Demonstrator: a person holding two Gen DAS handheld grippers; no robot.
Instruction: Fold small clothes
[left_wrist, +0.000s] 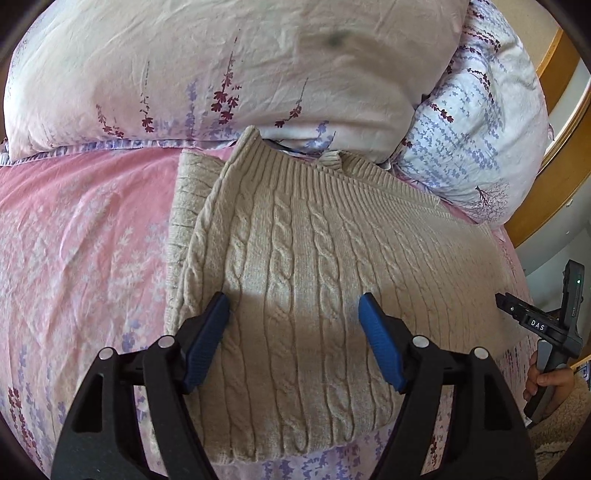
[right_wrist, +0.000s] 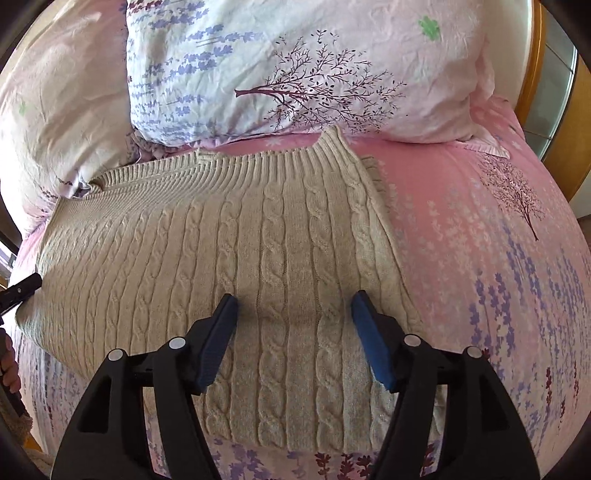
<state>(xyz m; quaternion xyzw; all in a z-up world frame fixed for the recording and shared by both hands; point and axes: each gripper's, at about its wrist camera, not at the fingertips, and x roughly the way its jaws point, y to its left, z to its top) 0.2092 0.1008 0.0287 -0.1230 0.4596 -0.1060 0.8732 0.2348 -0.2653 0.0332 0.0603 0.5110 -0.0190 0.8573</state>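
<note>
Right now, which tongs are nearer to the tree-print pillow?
Right. The right tongs hang open over the sweater end below the pillow; the left tongs hang open over its other end, farther away.

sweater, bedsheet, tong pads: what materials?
Sweater: beige chunky knit, likely wool or acrylic; cable twists and ribbed hem show, matte and fuzzy.
Bedsheet: thin woven fabric, probably cotton; printed flowers, fine wrinkles.
Pads on the left tongs: blue, ridged, likely rubber or soft plastic.
</note>
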